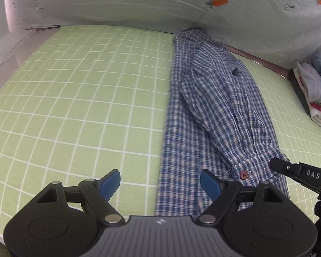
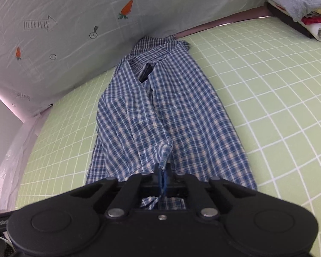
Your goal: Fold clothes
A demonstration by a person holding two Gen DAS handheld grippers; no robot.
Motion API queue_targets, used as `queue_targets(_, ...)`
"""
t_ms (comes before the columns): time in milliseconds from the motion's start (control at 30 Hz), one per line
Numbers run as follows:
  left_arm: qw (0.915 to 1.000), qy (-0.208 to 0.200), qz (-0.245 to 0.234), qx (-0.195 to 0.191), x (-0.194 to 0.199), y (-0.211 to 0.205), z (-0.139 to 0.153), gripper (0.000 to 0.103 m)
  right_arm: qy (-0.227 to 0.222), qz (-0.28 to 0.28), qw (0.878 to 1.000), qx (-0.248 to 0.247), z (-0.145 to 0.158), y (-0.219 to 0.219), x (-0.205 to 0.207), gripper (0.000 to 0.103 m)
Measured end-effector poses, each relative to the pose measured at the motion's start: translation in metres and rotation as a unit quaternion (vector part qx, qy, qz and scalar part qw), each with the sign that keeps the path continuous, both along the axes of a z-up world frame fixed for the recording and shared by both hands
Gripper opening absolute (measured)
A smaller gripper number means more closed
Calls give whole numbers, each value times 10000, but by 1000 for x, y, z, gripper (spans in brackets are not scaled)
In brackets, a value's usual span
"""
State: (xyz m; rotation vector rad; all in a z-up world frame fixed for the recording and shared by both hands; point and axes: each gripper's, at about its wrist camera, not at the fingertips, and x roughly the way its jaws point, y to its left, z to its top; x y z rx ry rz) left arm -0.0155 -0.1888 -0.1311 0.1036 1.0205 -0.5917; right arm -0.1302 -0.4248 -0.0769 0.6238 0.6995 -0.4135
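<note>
My right tongs [image 2: 163,178] pinch the cuff [image 2: 165,154] of the shirt [image 2: 173,115], lying lengthwise on the sheet [image 2: 267,85], to reposition the sleeve. My left tongs [image 1: 160,182] hang wide, empty, over the hem.

"DAS" on the right tongs [image 1: 274,163]; "LOOK HERE" arrow on the sheet [image 2: 40,24].

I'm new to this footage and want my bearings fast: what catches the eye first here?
A blue plaid shirt lies lengthwise on a green grid sheet, folded into a long strip with its collar at the far edge. The right gripper is shut on a bit of the shirt at the near end, while the left gripper is open at its left edge. A pile of clothes sits at the far right corner.
</note>
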Motion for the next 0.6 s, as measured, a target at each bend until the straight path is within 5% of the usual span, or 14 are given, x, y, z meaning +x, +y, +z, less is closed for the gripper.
queue_targets(233, 9989, 102, -447, 127, -17, -20, -11, 82, 296, -221, 9993, 22, -4, 9, -39, 2)
queue_targets(600, 9969, 251, -493, 562, -27, -21, -27, 82, 619, -131, 9980, -19, -17, 19, -57, 2)
